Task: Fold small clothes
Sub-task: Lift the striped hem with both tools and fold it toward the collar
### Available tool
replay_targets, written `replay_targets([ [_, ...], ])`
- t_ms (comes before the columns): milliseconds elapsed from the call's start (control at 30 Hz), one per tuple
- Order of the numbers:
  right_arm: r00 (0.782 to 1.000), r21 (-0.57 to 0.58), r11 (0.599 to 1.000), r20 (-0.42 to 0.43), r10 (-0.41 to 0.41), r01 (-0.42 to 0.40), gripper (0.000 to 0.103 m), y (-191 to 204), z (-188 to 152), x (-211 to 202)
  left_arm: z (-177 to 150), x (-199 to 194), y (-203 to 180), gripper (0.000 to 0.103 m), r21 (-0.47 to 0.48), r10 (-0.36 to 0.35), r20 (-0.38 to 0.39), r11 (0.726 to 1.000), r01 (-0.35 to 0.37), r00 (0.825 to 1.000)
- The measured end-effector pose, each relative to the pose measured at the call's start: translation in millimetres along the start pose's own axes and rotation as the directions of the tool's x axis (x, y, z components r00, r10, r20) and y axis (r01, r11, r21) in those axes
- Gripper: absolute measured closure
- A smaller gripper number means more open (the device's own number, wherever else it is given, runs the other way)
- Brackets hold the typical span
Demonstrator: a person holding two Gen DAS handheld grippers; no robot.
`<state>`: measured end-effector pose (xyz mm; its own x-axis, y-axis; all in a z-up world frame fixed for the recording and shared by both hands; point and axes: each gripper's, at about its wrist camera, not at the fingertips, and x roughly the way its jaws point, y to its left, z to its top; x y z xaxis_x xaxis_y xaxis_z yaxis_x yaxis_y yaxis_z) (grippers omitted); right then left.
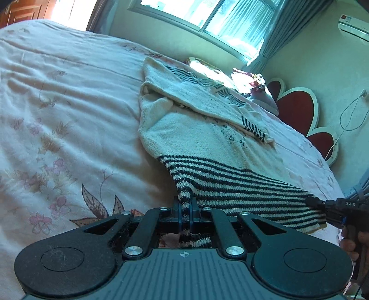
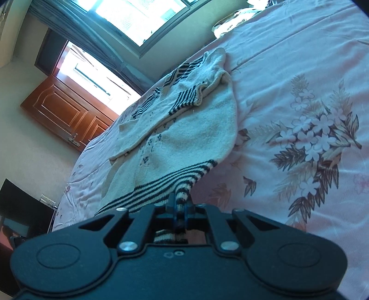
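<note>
A small cream knitted sweater (image 1: 191, 136) with a dark-striped hem and cuffs lies on the bed, its sleeves folded across the body. My left gripper (image 1: 185, 204) is shut on the left corner of the striped hem. My right gripper (image 2: 180, 205) is shut on the other corner of the hem; it also shows at the right edge of the left wrist view (image 1: 316, 203). The sweater (image 2: 184, 129) stretches away from both grippers, and the hem is pulled taut between them.
The bed has a pink floral sheet (image 1: 57, 115). A red and white headboard (image 1: 297, 108) and pillows (image 1: 253, 80) stand at the far end. A window (image 1: 207, 13), curtains and a wooden door (image 2: 64, 110) lie beyond the bed.
</note>
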<state>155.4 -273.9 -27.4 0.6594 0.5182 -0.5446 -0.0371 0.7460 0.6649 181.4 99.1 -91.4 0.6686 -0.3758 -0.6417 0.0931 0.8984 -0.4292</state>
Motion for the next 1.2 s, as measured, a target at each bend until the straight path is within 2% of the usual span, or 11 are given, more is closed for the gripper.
replay_targets([
  [267, 0.997, -0.095, 0.995, 0.078, 0.015, -0.008, 0.097, 33.4, 35.0, -18.1, 37.8, -31.1, -12.0, 0.097, 0.037, -0.039, 0.088, 0.999, 0.036, 0.995],
  [433, 0.99, -0.148, 0.989, 0.137, 0.021, 0.0, 0.097, 56.3, 69.6, -24.3, 81.3, -38.1, -21.4, 0.097, 0.048, -0.078, 0.143, 0.996, 0.072, 0.987],
  [600, 0.982, -0.159, 0.987, 0.189, 0.02, 0.01, 0.097, 69.4, 111.9, -13.3, 133.5, -26.5, -25.7, 0.097, 0.042, -0.099, 0.178, 0.995, 0.093, 0.979],
  [700, 0.979, -0.122, 0.993, 0.204, 0.027, -0.002, 0.097, 64.3, 137.4, 4.4, 165.6, -3.0, -24.6, 0.097, 0.034, -0.094, 0.177, 0.995, 0.09, 0.98],
  [867, 0.976, -0.012, 0.999, 0.213, 0.038, -0.036, 0.097, 34.0, 184.2, 55.8, 208.5, 53.9, -22.9, 0.097, 0.028, -0.067, 0.146, 0.998, 0.064, 0.987],
  [1033, 0.985, 0.095, 0.994, 0.172, 0.028, -0.045, 0.097, -4.1, 217.7, 116.8, 244.8, 129.4, -13.0, 0.097, 0.001, -0.034, 0.075, 0.999, 0.034, 0.997],
  [1200, 0.994, 0.135, 0.99, 0.112, 0.014, -0.029, 0.097, -36.4, 242.7, 176.1, 265.9, 204.8, 3.8, 0.097, -0.029, 0.011, 0.022, 1.0, -0.01, 1.0],
])
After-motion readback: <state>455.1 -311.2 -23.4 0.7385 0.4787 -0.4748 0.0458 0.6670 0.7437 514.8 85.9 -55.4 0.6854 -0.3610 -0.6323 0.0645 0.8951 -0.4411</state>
